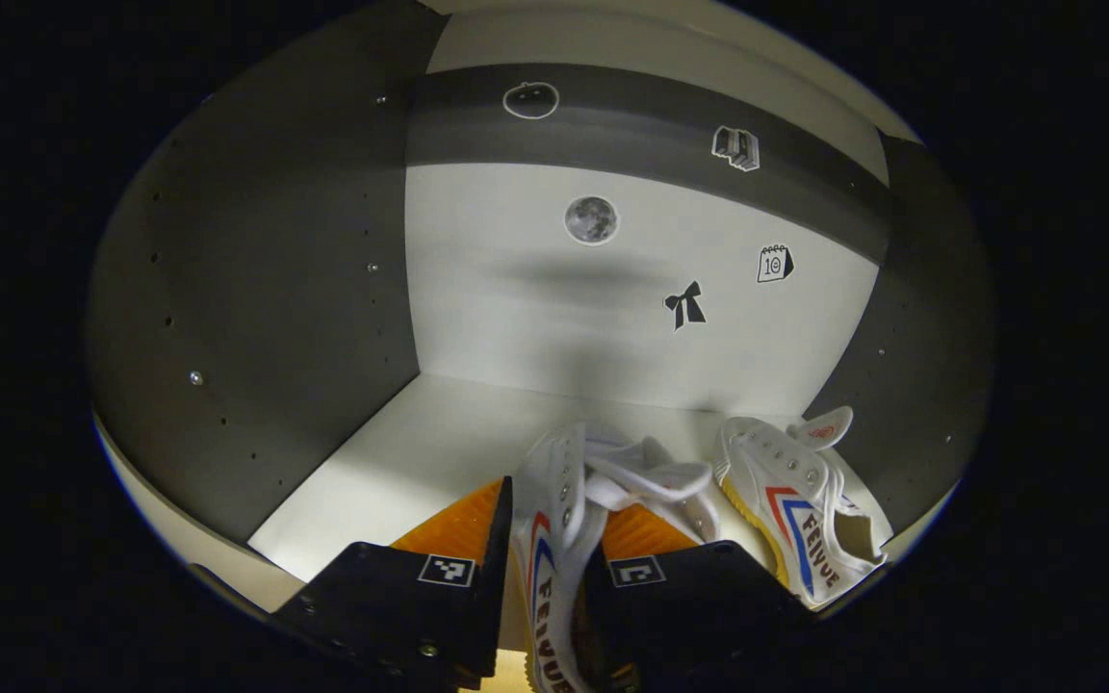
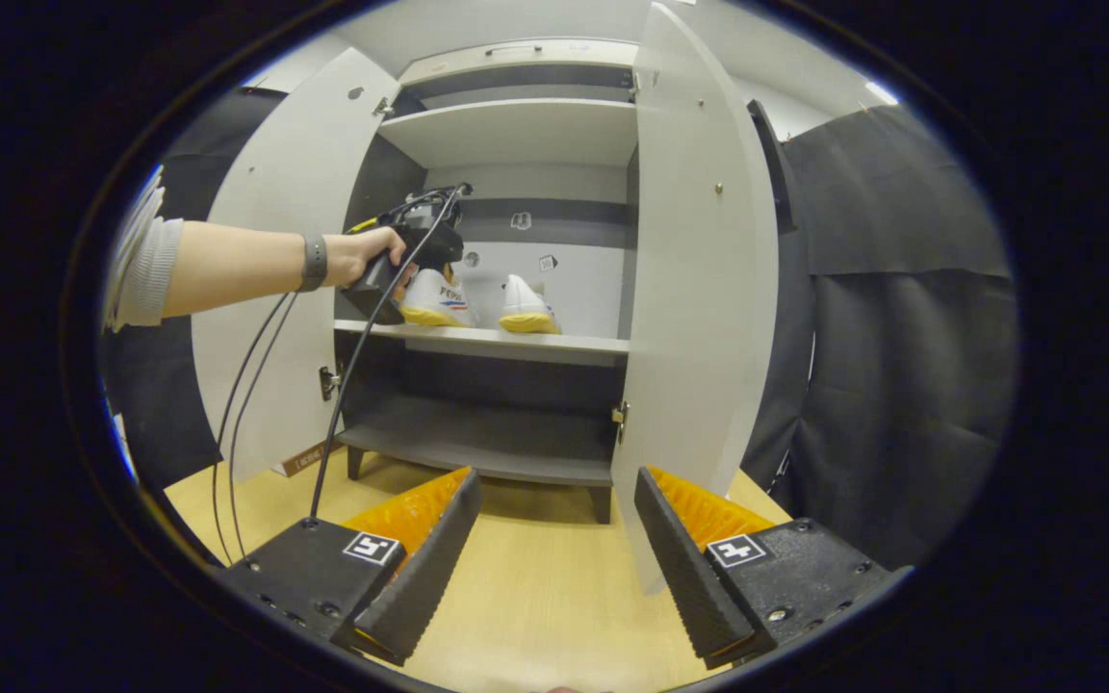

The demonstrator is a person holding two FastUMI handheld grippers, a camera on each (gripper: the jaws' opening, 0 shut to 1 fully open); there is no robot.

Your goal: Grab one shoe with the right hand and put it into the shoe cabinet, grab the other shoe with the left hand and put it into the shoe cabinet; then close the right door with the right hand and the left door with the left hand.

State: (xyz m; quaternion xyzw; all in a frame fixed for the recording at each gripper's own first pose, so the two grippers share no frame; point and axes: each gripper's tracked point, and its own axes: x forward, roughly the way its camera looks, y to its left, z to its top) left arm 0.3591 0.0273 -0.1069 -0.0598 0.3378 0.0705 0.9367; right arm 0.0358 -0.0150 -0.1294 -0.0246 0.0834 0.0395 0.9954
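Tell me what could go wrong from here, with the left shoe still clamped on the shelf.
The left gripper is shut on the second shoe, close beside the first shoe; a careless release or pull-back might knock either over. The right door is wide open before the right gripper, which could bump it.

Dim inside the cabinet (image 1: 612, 318) in the left gripper view, lit from behind the camera, with a soft grey shadow on the pale back panel and side walls falling dark. Brighter and even in the right gripper view, sharp at centre. Strong fisheye bending of straight edges toward both rims.
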